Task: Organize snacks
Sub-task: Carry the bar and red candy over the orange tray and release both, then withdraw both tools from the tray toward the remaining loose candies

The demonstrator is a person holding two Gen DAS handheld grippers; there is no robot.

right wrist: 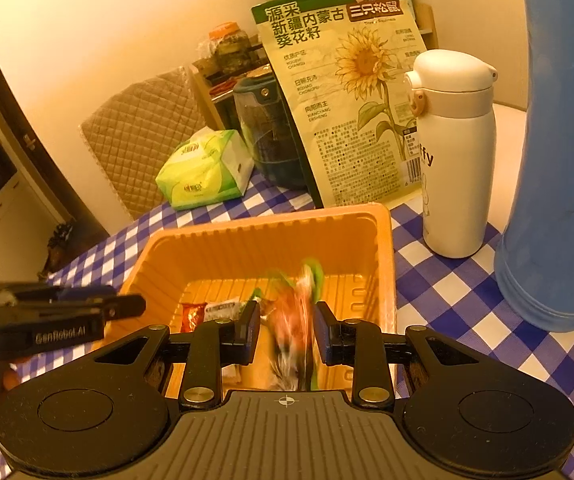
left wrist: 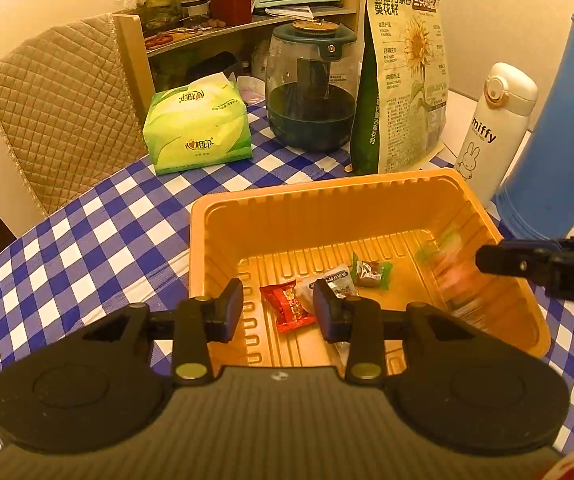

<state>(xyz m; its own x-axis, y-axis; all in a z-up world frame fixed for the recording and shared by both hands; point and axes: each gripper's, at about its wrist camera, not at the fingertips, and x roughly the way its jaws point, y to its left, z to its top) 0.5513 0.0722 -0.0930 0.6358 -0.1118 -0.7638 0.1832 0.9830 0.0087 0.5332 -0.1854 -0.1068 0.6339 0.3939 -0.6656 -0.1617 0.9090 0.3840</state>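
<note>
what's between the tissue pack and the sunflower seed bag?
The dark glass jar stands between tissue pack and sunflower seed bag; left wrist view shows it best.

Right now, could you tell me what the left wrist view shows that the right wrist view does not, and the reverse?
Only the left wrist view shows the open left gripper with its jaws apart over the red candy, and the green-wrapped candy lying clearly. Only the right wrist view shows the blurred packet between the right gripper jaws. Both show the orange tray, sunflower seed bag, white bottle and tissue pack.
</note>
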